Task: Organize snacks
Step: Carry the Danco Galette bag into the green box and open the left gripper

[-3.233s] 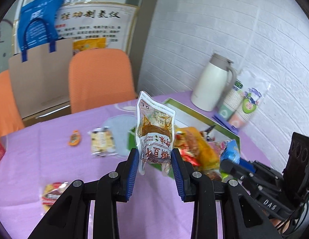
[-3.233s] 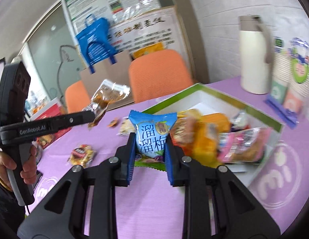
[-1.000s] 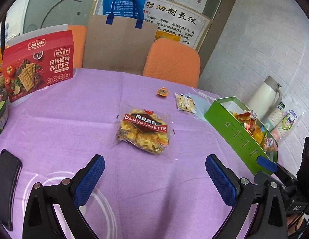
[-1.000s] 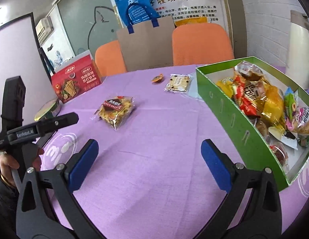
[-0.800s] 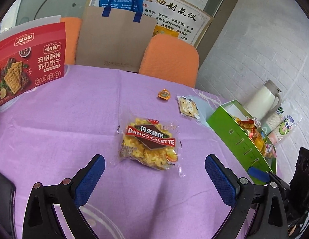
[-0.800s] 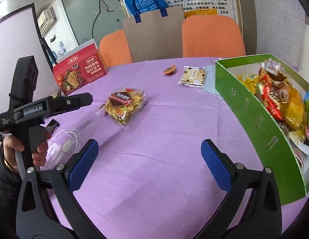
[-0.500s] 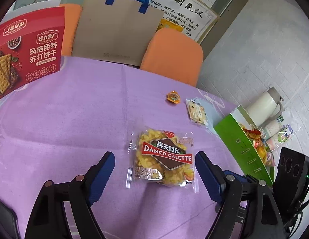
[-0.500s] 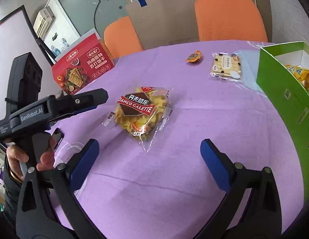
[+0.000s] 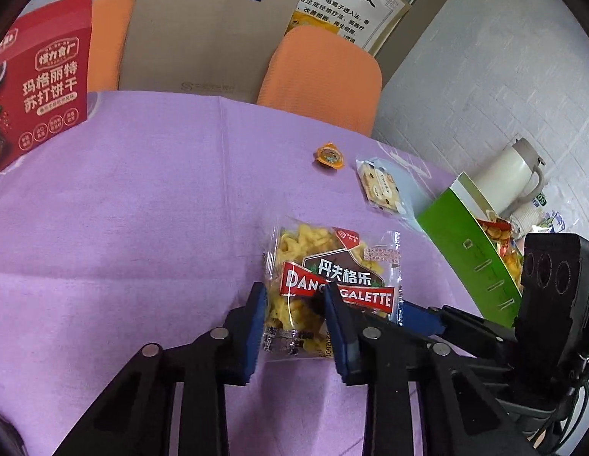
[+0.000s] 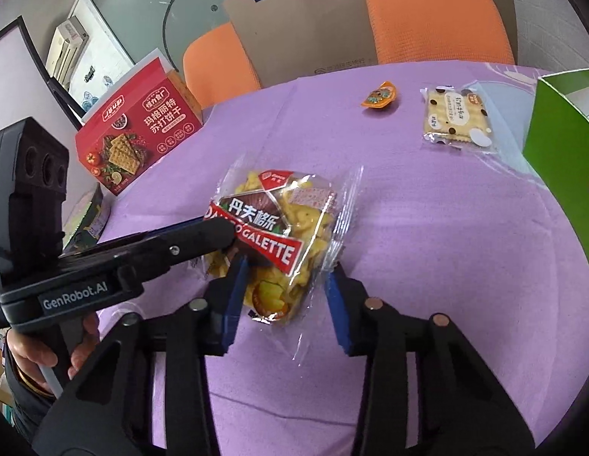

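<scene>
A clear Danco Galette packet (image 9: 332, 262) of yellow pastry lies on the purple tablecloth (image 9: 142, 209). My left gripper (image 9: 294, 319) is shut on its near left part, with a blue pad on each side. In the right wrist view the same packet (image 10: 287, 205) sits between the pads of my right gripper (image 10: 285, 296), which press its crumpled lower end. The left gripper (image 10: 218, 231) reaches in from the left, tip on the label. A green snack box (image 9: 473, 243) stands to the right, and its near corner (image 10: 556, 133) also shows in the right wrist view.
A small biscuit packet (image 10: 456, 117) and an orange jelly cup (image 10: 380, 98) lie farther back. A red cracker box (image 10: 138, 129) stands at the left. Orange chairs (image 9: 321, 76) and a paper bag (image 9: 203, 38) are behind the table, a white thermos (image 9: 511, 174) by the wall. A hand (image 10: 36, 345) holds the left gripper.
Both grippers dropped their earlier snacks into the green box and swung left, wide open. In the last half second both moved in and closed around the Danco Galette packet.
</scene>
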The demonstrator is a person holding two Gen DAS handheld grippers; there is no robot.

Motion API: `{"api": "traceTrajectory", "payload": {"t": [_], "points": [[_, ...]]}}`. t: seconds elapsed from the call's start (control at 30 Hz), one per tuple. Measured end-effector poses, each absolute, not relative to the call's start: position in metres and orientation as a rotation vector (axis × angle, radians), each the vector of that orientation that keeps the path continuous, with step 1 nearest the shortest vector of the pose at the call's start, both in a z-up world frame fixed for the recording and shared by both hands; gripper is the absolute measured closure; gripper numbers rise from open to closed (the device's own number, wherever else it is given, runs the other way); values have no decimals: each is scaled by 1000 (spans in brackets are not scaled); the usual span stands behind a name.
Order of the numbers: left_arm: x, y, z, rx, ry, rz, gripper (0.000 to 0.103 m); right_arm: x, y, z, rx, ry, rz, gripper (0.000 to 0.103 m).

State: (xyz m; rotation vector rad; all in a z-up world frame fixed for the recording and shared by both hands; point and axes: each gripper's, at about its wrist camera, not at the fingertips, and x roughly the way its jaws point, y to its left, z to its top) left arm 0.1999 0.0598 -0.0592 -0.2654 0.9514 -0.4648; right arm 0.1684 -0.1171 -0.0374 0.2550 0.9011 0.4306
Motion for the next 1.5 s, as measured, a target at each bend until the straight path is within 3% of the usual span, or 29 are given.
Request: {"api": "traceTrajectory", "payload": {"t": [0.1,0.83,1.5], "points": [[189,53,-54,-251,948,-460,75,159,-123,-31,265,876,418,68],[106,-58,42,-72,745,-559,76,62,-216,43,330,632,311,68],[111,-240,55,57,759,-838,76,18,-369,48,458,546,25,68]]}}
